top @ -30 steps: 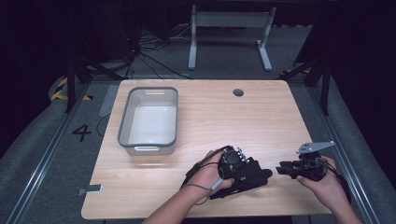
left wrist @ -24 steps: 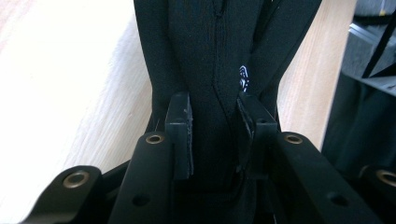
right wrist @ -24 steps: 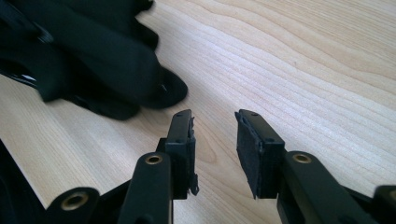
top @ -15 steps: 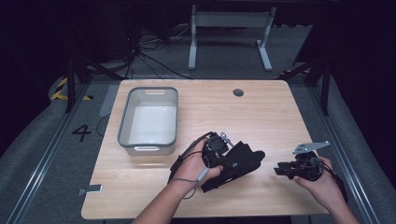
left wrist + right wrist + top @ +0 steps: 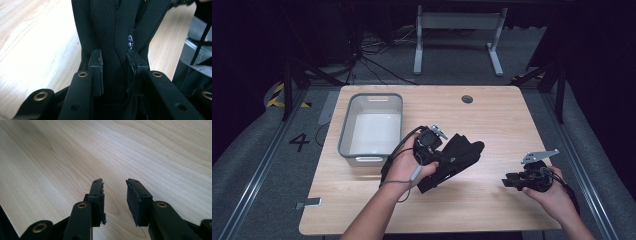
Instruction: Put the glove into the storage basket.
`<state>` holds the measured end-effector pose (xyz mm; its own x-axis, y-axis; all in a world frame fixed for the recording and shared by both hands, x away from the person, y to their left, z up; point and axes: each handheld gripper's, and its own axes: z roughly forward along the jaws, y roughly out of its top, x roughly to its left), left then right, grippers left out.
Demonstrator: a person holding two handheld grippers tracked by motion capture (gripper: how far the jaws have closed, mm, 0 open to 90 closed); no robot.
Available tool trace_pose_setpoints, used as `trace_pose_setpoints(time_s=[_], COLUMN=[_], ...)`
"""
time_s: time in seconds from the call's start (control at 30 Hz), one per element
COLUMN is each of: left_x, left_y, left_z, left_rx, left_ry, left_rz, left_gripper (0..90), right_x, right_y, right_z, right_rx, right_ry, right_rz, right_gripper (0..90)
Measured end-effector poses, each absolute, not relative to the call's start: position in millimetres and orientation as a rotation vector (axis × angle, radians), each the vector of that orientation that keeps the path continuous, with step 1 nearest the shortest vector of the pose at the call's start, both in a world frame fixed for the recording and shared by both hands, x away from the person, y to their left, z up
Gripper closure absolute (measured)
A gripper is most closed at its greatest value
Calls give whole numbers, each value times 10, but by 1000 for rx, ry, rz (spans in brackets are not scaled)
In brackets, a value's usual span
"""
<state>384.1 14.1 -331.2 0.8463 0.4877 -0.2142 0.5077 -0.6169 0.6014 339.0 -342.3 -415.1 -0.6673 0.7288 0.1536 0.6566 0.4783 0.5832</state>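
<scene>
In the middle of the high view the left gripper is clenched on a black pouch, a soft zipped thing held just above the table; the left gripper view shows both pads pinching its fabric at the seam. The right gripper sits at the lower right, well apart from the pouch, its jaws apart with nothing between them and bare wood beneath. A grey bin, empty, stands at centre left, just beside the left hand. The step looks like carrying the pouch toward the bin; next calls for swinging left over the rim and letting go inside
</scene>
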Motion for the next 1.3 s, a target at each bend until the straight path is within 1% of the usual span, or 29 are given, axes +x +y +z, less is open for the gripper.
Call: trace_pose_setpoints(time_s=[0.53,0.77,1.1,1.2,1.3], left_x=[4190,4328,4512,4544,4578], left_y=[628,840,1093,1165,1235], left_z=[-3021,-2984,-2927,-2938,-2958], left_rx=[2278,2217,2172,2149,2131], left_ry=[908,1018,1142,1179,1225], left_rz=[107,156,216,215,240], left_gripper=[694,694,694,694,693], right_x=[3324,3294,3280,3272,3273], right_y=[-3435,-3446,-3445,-3437,-3427], right_z=[-4216,-4231,-4207,-4190,-4183], right_rx=[1246,1257,1243,1227,1223], right_ry=[2595,2592,2574,2564,2559], right_rz=[926,920,920,928,927], right_gripper=[662,661,661,662,662])
